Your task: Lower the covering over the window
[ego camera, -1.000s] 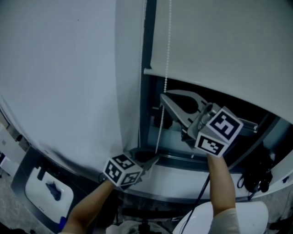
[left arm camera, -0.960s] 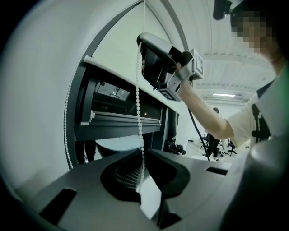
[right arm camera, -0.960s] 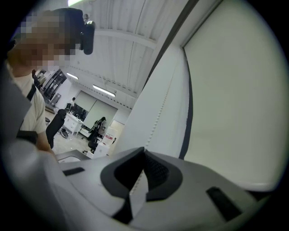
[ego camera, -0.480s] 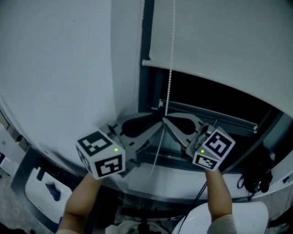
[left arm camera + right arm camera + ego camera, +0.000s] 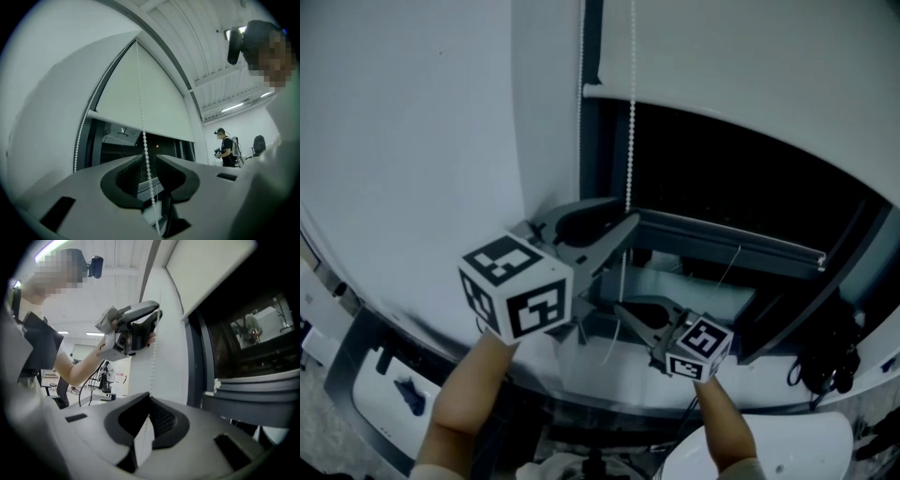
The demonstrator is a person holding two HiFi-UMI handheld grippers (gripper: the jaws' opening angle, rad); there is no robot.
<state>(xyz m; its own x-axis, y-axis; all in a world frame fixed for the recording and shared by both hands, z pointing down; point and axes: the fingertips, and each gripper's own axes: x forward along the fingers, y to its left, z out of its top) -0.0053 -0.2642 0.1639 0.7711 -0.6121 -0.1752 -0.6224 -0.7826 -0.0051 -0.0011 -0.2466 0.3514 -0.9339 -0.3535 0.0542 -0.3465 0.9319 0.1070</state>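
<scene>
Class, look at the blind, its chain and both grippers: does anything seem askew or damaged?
Nothing stands out. The blind hangs partly lowered and the bead chain hangs unbroken. The right gripper is shut on it. The left gripper has just been opening, its jaws apart around it.

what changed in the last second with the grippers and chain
Left gripper let go of the bead chain and rose; its jaws have just been opening, chain loose between them. Right gripper pulled down, still shut on the chain. Blind still part-lowered.

White roller blind [image 5: 750, 66] partly lowered, bead chain [image 5: 631, 103] hanging beside.
</scene>
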